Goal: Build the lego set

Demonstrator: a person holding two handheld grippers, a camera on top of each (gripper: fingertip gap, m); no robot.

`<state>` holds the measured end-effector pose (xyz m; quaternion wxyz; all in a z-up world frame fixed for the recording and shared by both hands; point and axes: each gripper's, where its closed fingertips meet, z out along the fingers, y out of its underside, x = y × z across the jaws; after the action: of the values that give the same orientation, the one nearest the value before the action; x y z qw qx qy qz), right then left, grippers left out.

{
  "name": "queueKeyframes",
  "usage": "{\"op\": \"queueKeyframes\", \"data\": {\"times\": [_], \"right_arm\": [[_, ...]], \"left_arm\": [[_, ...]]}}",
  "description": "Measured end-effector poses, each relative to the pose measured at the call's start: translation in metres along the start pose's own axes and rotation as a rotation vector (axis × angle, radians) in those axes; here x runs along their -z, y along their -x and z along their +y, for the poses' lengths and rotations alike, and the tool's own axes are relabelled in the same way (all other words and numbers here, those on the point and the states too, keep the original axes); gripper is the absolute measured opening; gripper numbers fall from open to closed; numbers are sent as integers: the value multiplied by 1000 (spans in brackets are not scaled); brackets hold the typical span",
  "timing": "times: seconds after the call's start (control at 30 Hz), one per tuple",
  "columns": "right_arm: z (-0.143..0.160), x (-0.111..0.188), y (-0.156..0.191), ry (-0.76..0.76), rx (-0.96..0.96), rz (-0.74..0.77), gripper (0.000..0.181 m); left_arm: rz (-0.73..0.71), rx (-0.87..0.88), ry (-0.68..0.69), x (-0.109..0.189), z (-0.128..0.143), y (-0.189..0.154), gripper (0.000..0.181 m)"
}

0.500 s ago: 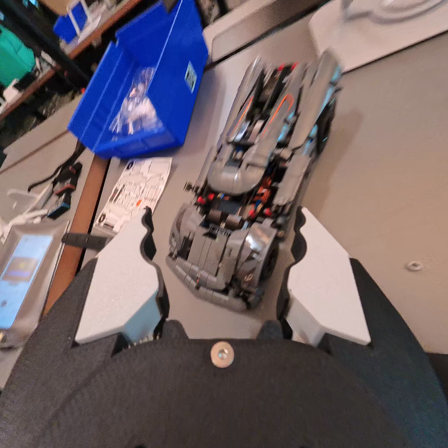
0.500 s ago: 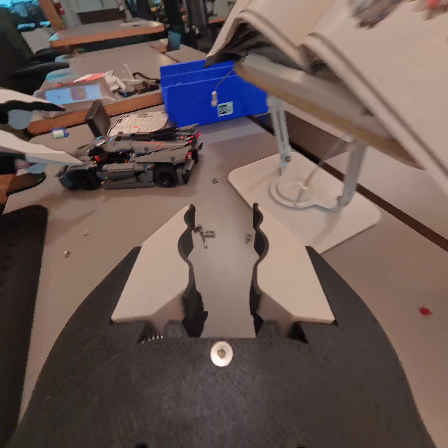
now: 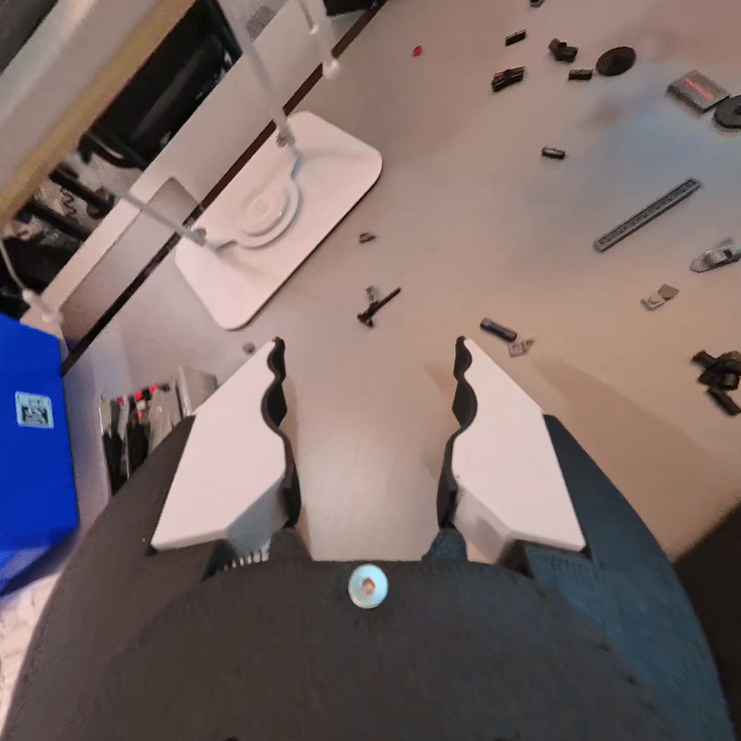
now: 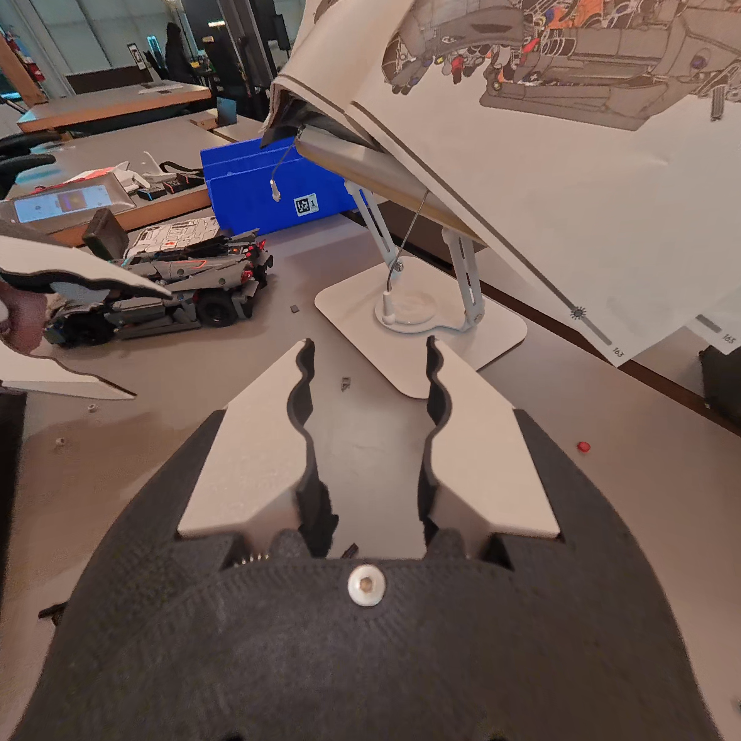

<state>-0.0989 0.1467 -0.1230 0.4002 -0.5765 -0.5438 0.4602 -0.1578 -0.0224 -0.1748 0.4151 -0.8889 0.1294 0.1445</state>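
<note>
your left gripper (image 3: 369, 349) and right gripper (image 4: 369, 345) are both released and empty, right of the lego car (image 4: 168, 288), near the white stand (image 4: 421, 316).

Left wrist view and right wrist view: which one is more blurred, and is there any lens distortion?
Left wrist view: motion blur smears the blue bin and the loose pieces. Right wrist view: sharp, the lego car shows clearly. Both views: wide-angle bending near the edges, and each open hand-held gripper looks oversized.
</note>
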Motion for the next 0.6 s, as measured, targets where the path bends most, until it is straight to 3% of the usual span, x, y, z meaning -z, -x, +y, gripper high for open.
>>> {"op": "queueKeyframes", "data": {"times": [0.23,0.4,0.6], "right_arm": [[5,0,-10,9,-10,41,56],[4,5,-23,-15,-60,72,55],[6,4,-28,-26,-69,82,57]], "left_arm": [[-86,-196,-136,-25,-94,19,81],[-166,-310,-227,-51,-166,46,70],[-286,-444,-214,-87,-213,79,71]]}}
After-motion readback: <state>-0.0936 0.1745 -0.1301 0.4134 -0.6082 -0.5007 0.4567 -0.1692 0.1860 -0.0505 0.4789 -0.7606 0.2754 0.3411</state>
